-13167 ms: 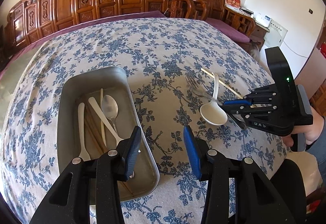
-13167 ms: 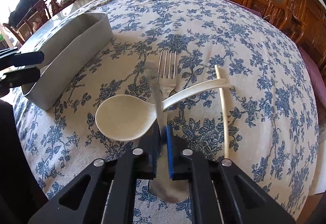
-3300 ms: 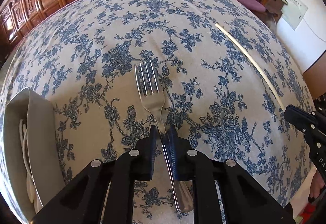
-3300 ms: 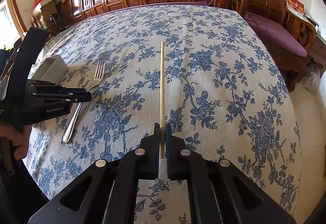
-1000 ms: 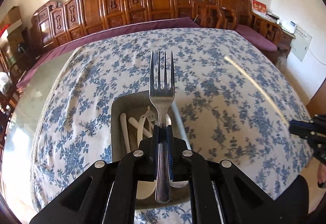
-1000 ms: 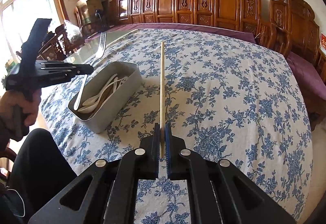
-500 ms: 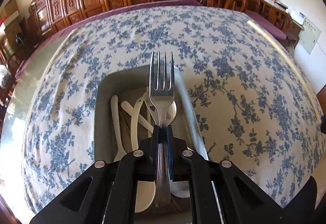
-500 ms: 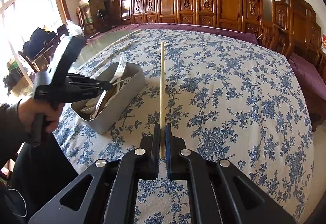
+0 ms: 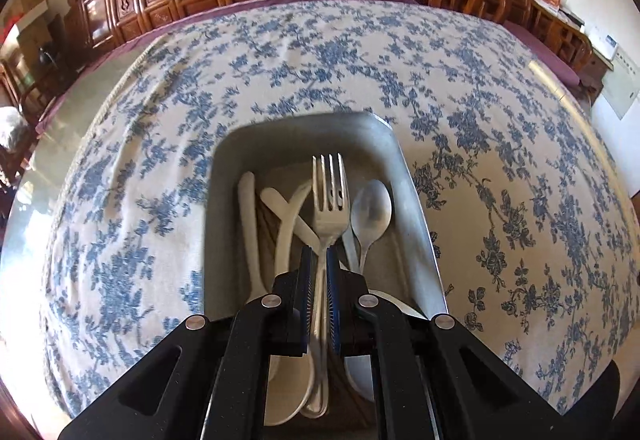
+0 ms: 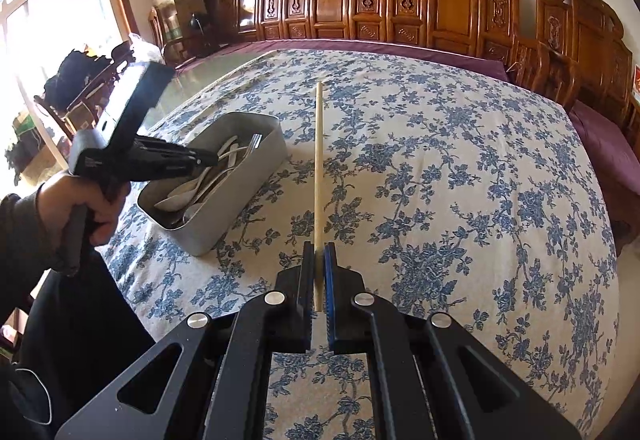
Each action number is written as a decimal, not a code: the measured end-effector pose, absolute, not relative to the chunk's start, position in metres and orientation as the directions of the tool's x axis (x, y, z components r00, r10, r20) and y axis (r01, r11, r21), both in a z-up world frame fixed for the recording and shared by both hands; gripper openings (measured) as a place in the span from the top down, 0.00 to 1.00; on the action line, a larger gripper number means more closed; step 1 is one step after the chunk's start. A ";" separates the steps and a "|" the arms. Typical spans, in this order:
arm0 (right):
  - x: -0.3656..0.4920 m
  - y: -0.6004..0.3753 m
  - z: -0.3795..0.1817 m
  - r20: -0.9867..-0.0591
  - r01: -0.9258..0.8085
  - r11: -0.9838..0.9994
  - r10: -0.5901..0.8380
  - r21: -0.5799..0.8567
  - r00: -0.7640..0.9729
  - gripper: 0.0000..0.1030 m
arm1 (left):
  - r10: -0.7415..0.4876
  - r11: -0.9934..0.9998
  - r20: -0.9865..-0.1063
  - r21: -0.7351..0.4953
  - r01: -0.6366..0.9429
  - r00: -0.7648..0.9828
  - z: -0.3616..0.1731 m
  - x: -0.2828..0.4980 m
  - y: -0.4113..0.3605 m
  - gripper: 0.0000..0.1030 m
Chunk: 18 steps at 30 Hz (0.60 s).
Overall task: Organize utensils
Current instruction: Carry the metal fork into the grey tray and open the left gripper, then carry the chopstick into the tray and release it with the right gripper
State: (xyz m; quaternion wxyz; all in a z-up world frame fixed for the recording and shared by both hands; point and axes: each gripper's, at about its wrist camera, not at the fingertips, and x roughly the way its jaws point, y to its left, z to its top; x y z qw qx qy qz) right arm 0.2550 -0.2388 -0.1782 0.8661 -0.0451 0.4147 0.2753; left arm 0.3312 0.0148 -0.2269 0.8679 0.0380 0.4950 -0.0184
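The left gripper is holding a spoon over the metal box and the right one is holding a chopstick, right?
Not quite. The left gripper holds a fork, not a spoon, as the left wrist view shows. It is over the metal box, and the right gripper does hold a chopstick.

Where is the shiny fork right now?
The fork is pinched in the left gripper, right over the grey metal tray. In the left wrist view it sits between the white spoons and a metal spoon.
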 end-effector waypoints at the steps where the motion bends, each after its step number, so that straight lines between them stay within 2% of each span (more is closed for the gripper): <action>1: 0.254 -0.237 -0.178 -0.743 -0.517 0.843 0.441 0.150 0.504 0.94 | 0.004 0.996 -0.856 0.049 0.073 0.518 -0.222 0.329 0.016 0.94; 18: 0.250 -0.134 -0.174 -0.754 -0.573 0.795 0.498 0.200 0.427 0.94 | -0.044 0.997 -0.804 0.003 0.078 0.593 -0.167 0.277 0.072 0.94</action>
